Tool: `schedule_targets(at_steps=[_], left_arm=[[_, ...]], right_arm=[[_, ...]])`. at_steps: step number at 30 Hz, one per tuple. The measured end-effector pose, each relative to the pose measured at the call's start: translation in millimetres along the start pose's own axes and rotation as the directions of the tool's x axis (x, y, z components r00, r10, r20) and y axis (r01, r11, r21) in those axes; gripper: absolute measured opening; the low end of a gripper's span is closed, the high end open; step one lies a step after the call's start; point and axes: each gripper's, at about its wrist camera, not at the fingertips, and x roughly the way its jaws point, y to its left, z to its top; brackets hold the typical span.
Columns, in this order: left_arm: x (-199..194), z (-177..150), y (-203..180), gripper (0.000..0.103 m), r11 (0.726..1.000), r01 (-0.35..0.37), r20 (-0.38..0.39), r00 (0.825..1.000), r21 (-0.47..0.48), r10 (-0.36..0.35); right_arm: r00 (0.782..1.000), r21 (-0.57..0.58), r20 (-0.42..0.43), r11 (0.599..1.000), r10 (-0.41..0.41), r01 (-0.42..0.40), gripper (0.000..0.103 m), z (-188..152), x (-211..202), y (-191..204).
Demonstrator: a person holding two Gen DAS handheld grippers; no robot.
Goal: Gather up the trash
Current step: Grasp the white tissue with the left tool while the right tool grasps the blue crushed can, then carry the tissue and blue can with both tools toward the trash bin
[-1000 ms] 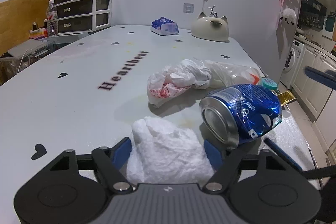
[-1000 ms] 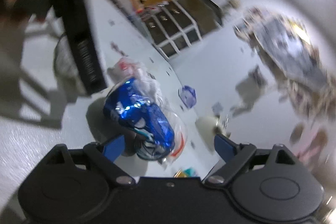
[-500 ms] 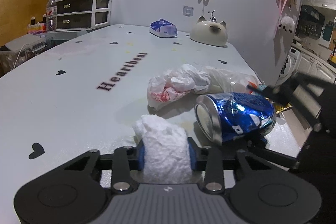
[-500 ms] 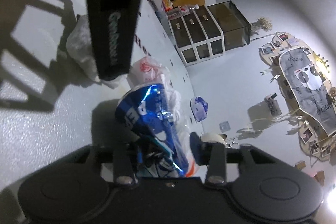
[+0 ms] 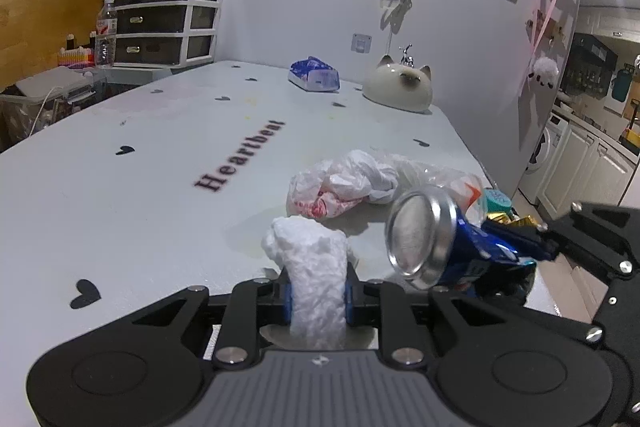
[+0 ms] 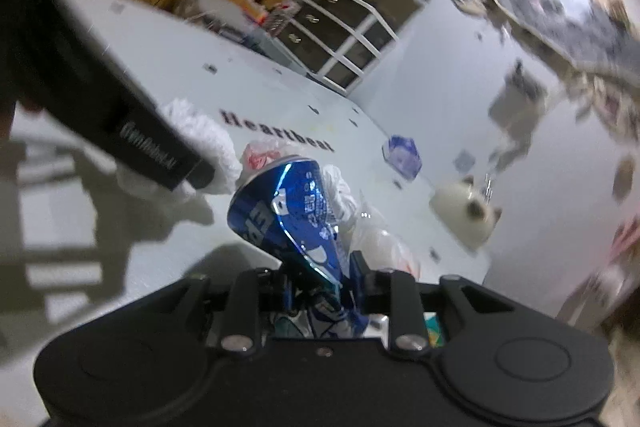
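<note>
My left gripper [image 5: 318, 297] is shut on a crumpled white paper wad [image 5: 312, 259], squeezed narrow between the blue pads. My right gripper [image 6: 318, 287] is still closing its jaws on the crushed end of a dented blue soda can [image 6: 288, 211]; the pads press on it and the can is lifted, tilted off the table. The same can [image 5: 432, 239] shows its silver end in the left wrist view, with the right gripper [image 5: 540, 247] gripping its far end. A crumpled plastic bag [image 5: 344, 187] with red print lies just behind on the white table [image 5: 140, 195].
Small teal and gold wrappers [image 5: 500, 207] lie by the table's right edge. A blue tissue pack [image 5: 314, 75] and a cat-shaped ceramic dish [image 5: 400, 87] sit at the far end. Drawers [image 5: 160, 19] stand at the back left. Kitchen cabinets [image 5: 580, 163] lie beyond the right edge.
Both grippers went from wide open to shut, the left on the paper wad, the right on the can. The can has since been lifted and tipped off the table, and the right view rolled.
</note>
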Motion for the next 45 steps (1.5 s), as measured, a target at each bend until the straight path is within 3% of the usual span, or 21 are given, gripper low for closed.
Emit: schedule_targets(at_steps=[6, 10, 15, 23, 34, 45], left_arm=[[-16, 0, -2, 0.023, 1.0, -0.001, 0.022, 1.0, -0.004, 0.001], [-31, -2, -7, 0.023, 1.0, 0.001, 0.041, 0.999, 0.009, -0.001], [-48, -8, -18, 0.023, 0.999, -0.011, 0.053, 0.999, 0.041, 0.009], [-76, -22, -30, 0.023, 0.999, -0.006, 0.048, 0.999, 0.052, 0.003], [-130, -33, -59, 0.023, 0.996, 0.006, 0.105, 0.994, 0.094, -0.016], [-168, -50, -105, 0.023, 0.987, 0.067, 0.136, 0.987, 0.148, -0.087]], right_arm=[[0.999, 0.271, -0.01, 0.962, 0.049, -0.044, 0.027, -4, -21, -24], [0.997, 0.436, -0.007, 0.897, 0.079, -0.068, 0.027, -13, -34, -40], [0.996, 0.551, -0.001, 0.831, 0.091, -0.076, 0.027, -26, -54, -51], [0.997, 0.642, 0.005, 0.765, 0.073, -0.059, 0.027, -41, -90, -55], [1.0, 0.695, 0.012, 0.719, 0.014, -0.019, 0.026, -54, -146, -63], [0.997, 0.718, 0.003, 0.695, -0.075, 0.05, 0.026, -82, -213, -73]])
